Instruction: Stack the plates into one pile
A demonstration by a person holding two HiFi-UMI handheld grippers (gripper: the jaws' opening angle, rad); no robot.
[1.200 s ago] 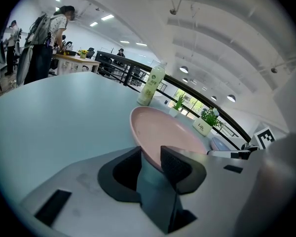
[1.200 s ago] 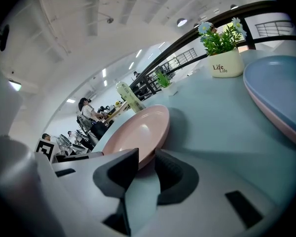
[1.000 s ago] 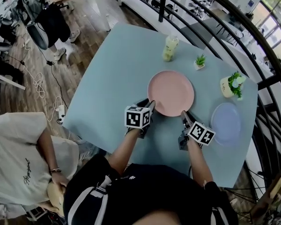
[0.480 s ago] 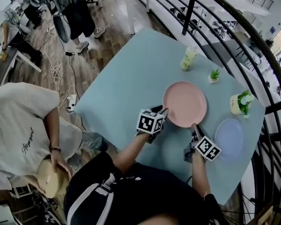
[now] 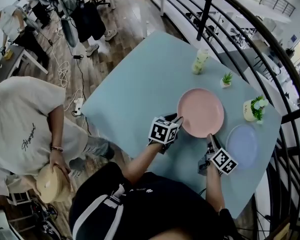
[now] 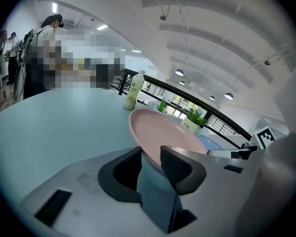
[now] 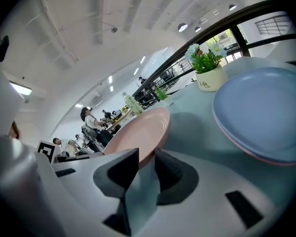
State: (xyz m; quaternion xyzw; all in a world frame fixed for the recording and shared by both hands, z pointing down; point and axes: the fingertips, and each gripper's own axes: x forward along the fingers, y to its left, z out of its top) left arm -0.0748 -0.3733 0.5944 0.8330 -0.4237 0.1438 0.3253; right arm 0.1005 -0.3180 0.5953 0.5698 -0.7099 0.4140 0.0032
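We are gripping the pink plate (image 5: pixel 201 112) right of centre in the head view: the jaws of the left gripper (image 5: pixel 177 119), narrowly apart, are pinching its left rim; those of the right gripper (image 5: pixel 209 137) its lower rim, beside the blue plate (image 5: pixel 242 144)

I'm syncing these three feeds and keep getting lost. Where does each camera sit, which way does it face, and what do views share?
Head view: on the person's head, looking steeply down at the table; both forearms, left gripper and right gripper show.
Left gripper view: on the left gripper, facing across the table toward the bottle; its fingers show.
Right gripper view: on the right gripper, facing the blue plate; its fingers show.
Shared: all three show the pink plate, clamped at its rim by both grippers.
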